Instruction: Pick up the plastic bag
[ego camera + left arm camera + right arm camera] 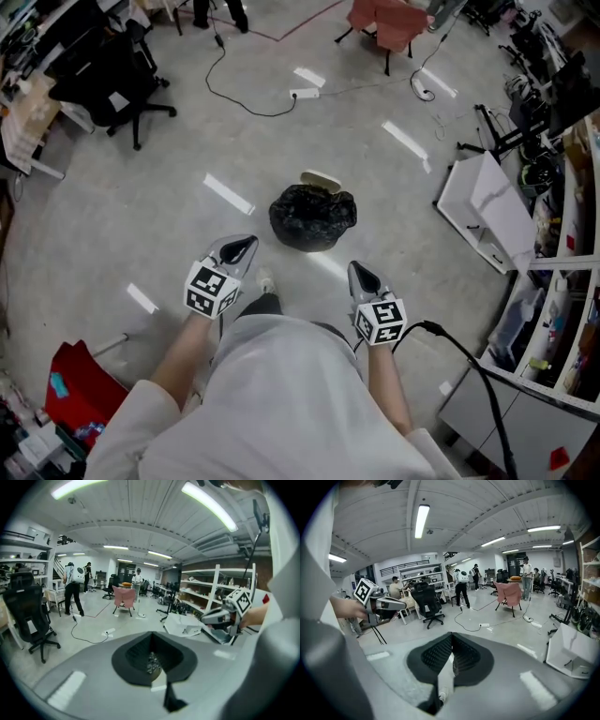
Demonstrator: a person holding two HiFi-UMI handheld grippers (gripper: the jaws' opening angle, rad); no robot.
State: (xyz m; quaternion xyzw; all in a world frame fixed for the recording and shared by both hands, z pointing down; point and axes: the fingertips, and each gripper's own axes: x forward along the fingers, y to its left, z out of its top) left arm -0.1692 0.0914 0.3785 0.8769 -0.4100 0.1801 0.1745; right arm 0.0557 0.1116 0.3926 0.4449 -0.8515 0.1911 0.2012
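Seen from the head: a crumpled black plastic bag (312, 217) lies on the grey floor (169, 216), ahead of and between the left gripper (245, 247) and right gripper (359, 272). Both grippers' fingers (136, 656) are pressed together, holding nothing, apart from the bag.

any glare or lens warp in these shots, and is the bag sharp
Head view: white light streaks glare on the floor; the black bag is sharp. Left gripper view and right gripper view: strong fisheye, the ceiling lamp bowed, corners black.
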